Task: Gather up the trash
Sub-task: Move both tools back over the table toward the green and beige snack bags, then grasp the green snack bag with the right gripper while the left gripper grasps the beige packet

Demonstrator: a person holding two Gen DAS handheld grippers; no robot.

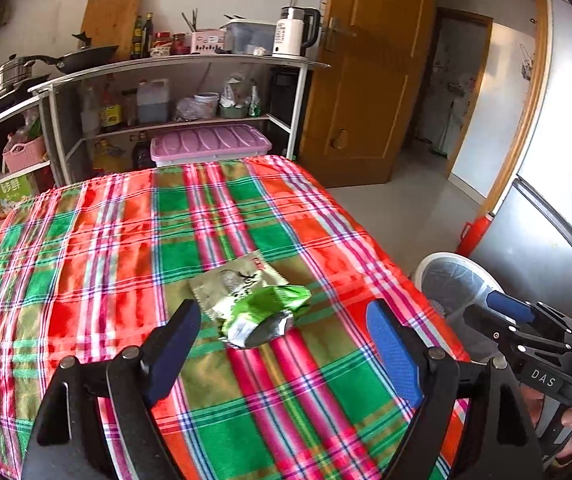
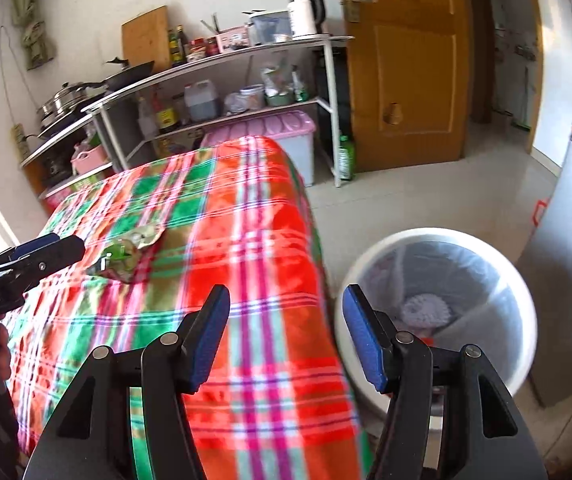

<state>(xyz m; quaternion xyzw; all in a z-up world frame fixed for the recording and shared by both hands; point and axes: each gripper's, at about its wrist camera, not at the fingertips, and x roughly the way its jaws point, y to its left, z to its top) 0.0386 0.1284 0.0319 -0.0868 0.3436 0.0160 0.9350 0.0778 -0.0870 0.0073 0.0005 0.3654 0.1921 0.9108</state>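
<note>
**Both grippers spread and empty; wrappers on the cloth, bin beside the table**

I start with the biggest thing, the table [image 1: 98, 240] under its red, green and pink plaid cloth, which fills the middle of both views. Lower right in the right wrist view I see the white trash bin [image 2: 522, 300] standing on the floor just beside the table edge. It is lined with a clear bag and holds a pale crumpled wad and a scrap of red; the rest of its contents I cannot make out. In the left wrist view the bin is half hidden behind the right gripper [image 1: 498, 312] at the right edge.

Against the back wall, a pink-lidded storage box [image 1: 210, 144] sits under the shelf rack [image 1: 178, 60]; its contents are hidden. The jars and bottles on the rack are too small to read.

My left gripper [image 1: 286, 344] has its blue pads well apart, nothing between them. The right gripper's pads are likewise wide apart and bare.

The crumpled wrappers [image 1: 250, 300], green and silvery, lie together on the cloth at centre frame, just ahead of the left gripper and untouched by it.
</note>
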